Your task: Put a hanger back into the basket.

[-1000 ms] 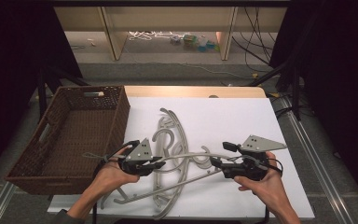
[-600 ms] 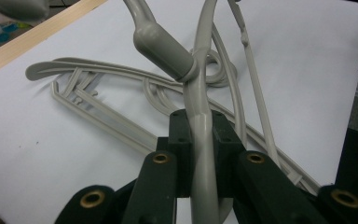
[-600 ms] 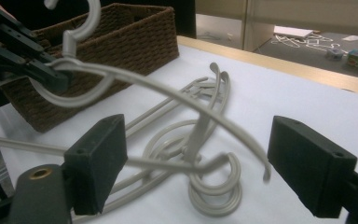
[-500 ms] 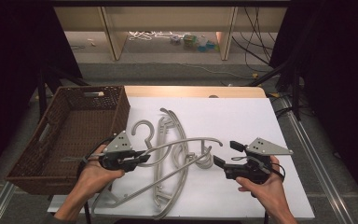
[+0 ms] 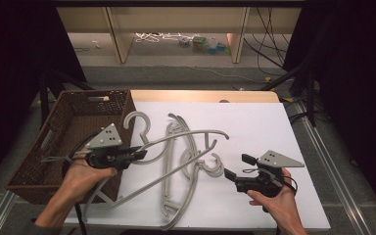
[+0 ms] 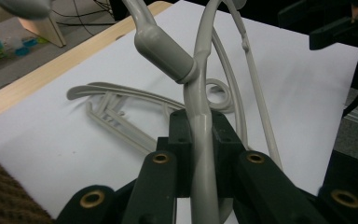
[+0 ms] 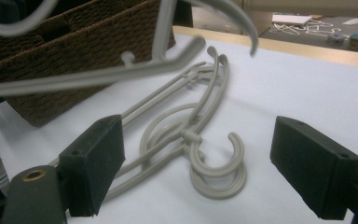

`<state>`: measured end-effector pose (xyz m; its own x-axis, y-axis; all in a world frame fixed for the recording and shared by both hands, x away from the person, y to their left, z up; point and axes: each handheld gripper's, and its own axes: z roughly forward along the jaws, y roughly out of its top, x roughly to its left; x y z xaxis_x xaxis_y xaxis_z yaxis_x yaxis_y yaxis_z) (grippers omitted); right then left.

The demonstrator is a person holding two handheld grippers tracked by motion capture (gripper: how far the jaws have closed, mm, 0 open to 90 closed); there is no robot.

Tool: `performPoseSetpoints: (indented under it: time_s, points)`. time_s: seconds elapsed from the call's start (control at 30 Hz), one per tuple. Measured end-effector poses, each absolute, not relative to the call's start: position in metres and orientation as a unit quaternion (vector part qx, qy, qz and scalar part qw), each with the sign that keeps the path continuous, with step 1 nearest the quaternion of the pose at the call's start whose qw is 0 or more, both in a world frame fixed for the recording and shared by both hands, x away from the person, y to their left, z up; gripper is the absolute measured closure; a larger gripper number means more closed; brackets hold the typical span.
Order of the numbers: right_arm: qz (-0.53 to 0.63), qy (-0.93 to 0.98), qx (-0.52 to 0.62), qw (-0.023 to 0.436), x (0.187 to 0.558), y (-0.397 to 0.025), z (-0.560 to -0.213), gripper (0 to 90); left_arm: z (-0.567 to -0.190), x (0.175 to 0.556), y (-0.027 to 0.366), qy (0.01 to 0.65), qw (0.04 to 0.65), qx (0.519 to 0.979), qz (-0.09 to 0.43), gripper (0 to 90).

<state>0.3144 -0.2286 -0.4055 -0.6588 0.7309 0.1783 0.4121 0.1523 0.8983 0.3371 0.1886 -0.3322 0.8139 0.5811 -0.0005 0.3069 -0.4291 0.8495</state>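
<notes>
Left gripper (image 5: 139, 154) is clamped tight on the shoulder bar of a grey plastic clothes hanger (image 5: 176, 139), beside its hook neck; in the left gripper view the bar (image 6: 200, 140) runs up between the closed jaws. The hanger is lifted off the white table sheet (image 5: 264, 127), hook end near the brown woven wicker basket (image 5: 73, 122). Right gripper (image 5: 237, 167) hangs wide open, holding nothing, just beside the hooks of two more grey hangers (image 7: 214, 172) lying flat on the sheet.
</notes>
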Motion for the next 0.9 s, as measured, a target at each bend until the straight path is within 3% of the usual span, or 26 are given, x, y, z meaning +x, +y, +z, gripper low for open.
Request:
performPoseSetpoints:
  time_s: [0.37, 0.5, 0.6, 0.9]
  points:
    - [0.510, 0.754, 0.388, 0.145, 0.311, -0.226, -0.413, 17.9, -0.299, 0.354, 0.234, 0.299, 0.444, 0.820, 0.203, 81.6]
    - [0.518, 0.751, 0.385, 0.140, 0.312, -0.225, -0.416, 17.9, -0.293, 0.361, 0.252, 0.310, 0.426, 0.819, 0.225, 81.7]
    - [0.511, 0.756, 0.385, 0.140, 0.312, -0.225, -0.416, 17.9, -0.291, 0.363, 0.263, 0.331, 0.422, 0.816, 0.213, 81.7]
    - [0.516, 0.752, 0.388, 0.133, 0.312, -0.224, -0.417, 17.7, -0.285, 0.381, 0.302, 0.348, 0.405, 0.802, 0.268, 81.7]
